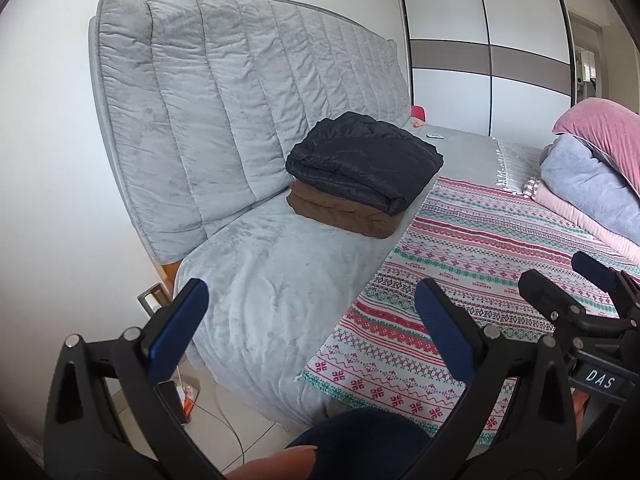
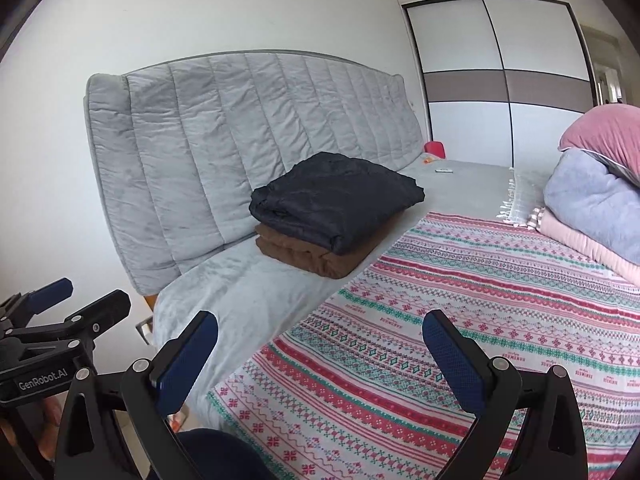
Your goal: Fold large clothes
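Note:
A folded black padded jacket (image 1: pixel 362 162) (image 2: pixel 334 200) lies on top of a folded brown garment (image 1: pixel 344 214) (image 2: pixel 308 254), stacked on the grey bed cover near the headboard. My left gripper (image 1: pixel 310 312) stands open over the bed's near corner, well short of the stack, with nothing between its blue pads. My right gripper (image 2: pixel 320 344) is open too, held above the patterned blanket (image 2: pixel 460 300) (image 1: pixel 460 264), empty. Each gripper shows at the edge of the other's view: the right one (image 1: pixel 568 280), the left one (image 2: pixel 80 296).
A grey quilted headboard (image 1: pixel 224 92) (image 2: pixel 224 136) stands behind the stack. Rolled pink and blue bedding (image 1: pixel 592 176) (image 2: pixel 592 200) is piled at the right. A sliding wardrobe (image 1: pixel 488 52) fills the back wall. A person's dark-clad knee (image 1: pixel 360 436) is below the grippers. Cables (image 1: pixel 224 420) lie on the floor.

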`<action>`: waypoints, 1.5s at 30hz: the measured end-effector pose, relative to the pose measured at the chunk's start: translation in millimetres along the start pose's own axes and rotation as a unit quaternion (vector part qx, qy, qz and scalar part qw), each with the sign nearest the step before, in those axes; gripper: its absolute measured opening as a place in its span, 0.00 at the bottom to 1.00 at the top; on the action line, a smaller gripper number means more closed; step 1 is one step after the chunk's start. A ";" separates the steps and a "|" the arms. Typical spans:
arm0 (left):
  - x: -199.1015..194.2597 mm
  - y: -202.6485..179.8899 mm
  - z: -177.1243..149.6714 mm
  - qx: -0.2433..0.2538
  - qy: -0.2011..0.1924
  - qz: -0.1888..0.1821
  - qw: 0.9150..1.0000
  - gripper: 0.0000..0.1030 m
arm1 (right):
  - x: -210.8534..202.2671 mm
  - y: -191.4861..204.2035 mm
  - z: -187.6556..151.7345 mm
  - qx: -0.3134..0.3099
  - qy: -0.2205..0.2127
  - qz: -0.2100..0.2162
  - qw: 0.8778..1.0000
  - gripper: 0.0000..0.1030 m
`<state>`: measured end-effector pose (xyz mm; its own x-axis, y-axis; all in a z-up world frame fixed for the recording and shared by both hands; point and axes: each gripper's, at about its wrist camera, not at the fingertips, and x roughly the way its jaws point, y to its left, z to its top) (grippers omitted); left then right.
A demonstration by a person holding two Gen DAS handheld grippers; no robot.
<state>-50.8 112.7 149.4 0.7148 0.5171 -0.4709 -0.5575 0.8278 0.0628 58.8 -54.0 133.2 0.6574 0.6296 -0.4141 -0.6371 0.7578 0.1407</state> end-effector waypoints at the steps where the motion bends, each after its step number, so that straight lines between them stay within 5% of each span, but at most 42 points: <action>1: 0.3 -0.4 -0.5 0.001 0.001 -0.002 1.000 0.99 | 0.0 0.1 -0.1 0.000 0.000 -0.001 1.000 1.00; 45: 2.0 -7.8 -1.2 0.016 -0.004 -0.016 1.000 0.99 | 4.3 -2.9 -1.8 0.008 0.005 -0.004 1.000 1.00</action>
<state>-45.5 107.0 146.9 0.7354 0.4919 -0.4662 -0.5209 0.8503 0.0755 62.8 -53.8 129.4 0.6584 0.6216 -0.4244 -0.6255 0.7655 0.1509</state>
